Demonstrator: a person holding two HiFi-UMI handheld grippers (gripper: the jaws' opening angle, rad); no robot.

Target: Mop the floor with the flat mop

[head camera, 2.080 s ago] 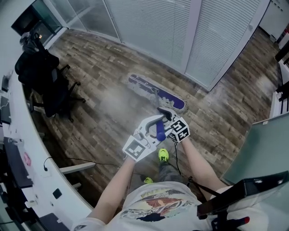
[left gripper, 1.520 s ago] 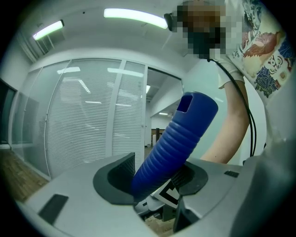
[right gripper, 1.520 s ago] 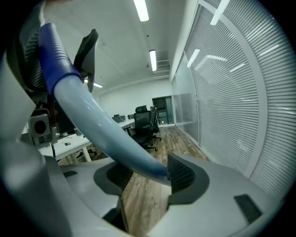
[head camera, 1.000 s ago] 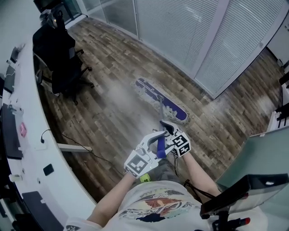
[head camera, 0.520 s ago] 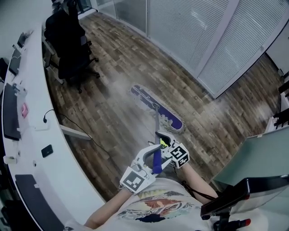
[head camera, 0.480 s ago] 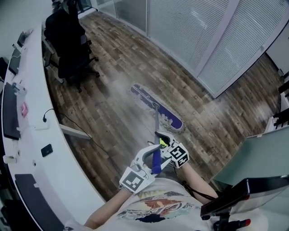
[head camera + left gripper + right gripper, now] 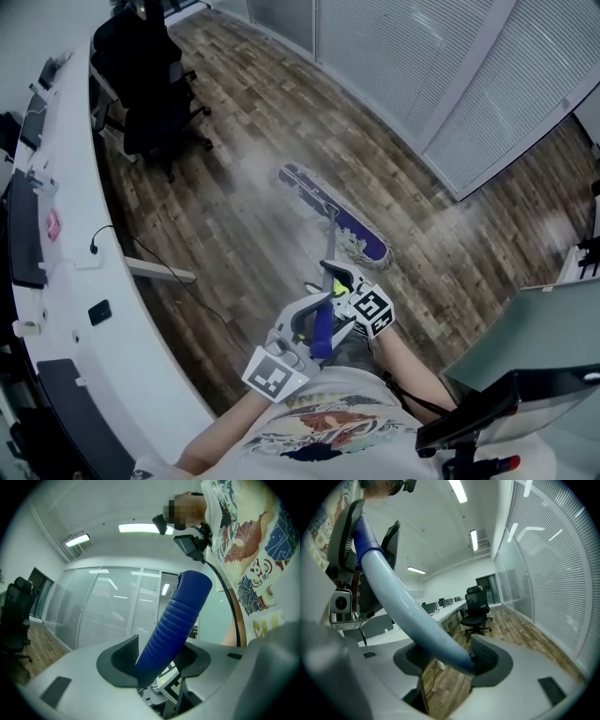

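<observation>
The blue ribbed grip (image 7: pixel 176 620) at the top of the flat mop (image 7: pixel 330 246) is clamped between the pads of the left gripper (image 7: pixel 159 658), pressed on from both sides, with its end standing up above the jaws. Lower on the handle, the pale pole (image 7: pixel 408 609) is only loosely bracketed by the right gripper (image 7: pixel 451 660): its jaws have just been opening, the pole is seen lying against one pad, and floor shows through the gap at the other pad. Both grippers are held close in front of the person's body, the right just beyond the left along the handle. Open wood-plank floor (image 7: pixel 234 225) is left around the mop. It is bounded on one side by a long curved white desk (image 7: pixel 112 309) and on the far side by a glass partition with blinds (image 7: pixel 422 66). A black office chair (image 7: pixel 141 84) stands by the desk, well apart from the mop, and a dark cable (image 7: pixel 187 286) trails over the planks near the desk's edge. The mop head (image 7: pixel 336 214) is laid flat on the floor out in front of the person, set diagonally between desk and partition. It is long and narrow, purple on top, with a pale fringe at its nearer end. A hazy, paler patch (image 7: pixel 253 183) can be made out on the planks beside it.
</observation>
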